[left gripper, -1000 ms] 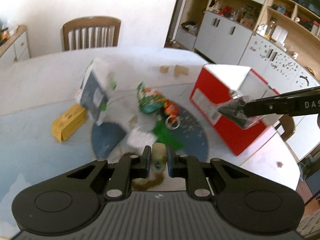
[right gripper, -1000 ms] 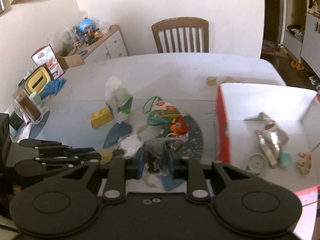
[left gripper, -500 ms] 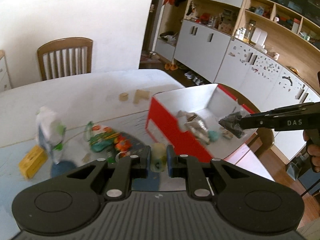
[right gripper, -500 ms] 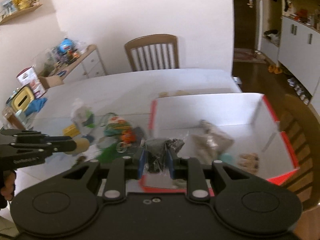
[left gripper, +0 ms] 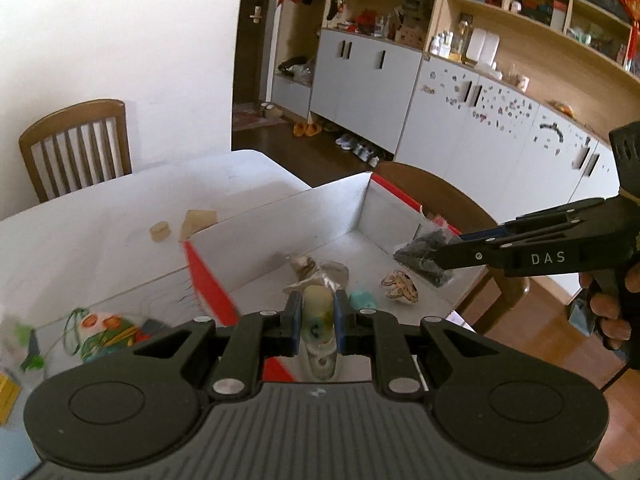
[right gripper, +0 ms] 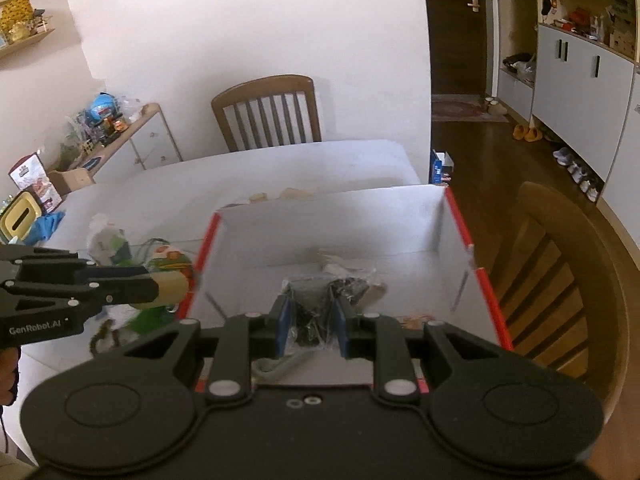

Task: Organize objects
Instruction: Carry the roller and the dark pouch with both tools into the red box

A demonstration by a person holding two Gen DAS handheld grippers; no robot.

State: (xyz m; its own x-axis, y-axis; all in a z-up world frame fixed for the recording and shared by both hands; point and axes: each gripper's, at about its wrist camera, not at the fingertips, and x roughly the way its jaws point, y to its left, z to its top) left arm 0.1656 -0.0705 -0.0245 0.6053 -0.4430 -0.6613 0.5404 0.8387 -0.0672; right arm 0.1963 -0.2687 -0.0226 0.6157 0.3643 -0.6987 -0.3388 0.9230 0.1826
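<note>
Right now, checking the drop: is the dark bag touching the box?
Apart. In the left wrist view the right tool holds the dark bag in the air, clear of the box.

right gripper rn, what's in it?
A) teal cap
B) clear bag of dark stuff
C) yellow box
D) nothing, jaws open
B: the right gripper is shut on a clear bag of dark stuff, held over the red and white box; the left wrist view shows it too.

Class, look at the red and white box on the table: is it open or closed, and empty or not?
Open and not empty. The box has no lid on top, and crumpled foil and a small teal item lie on its floor.
</note>
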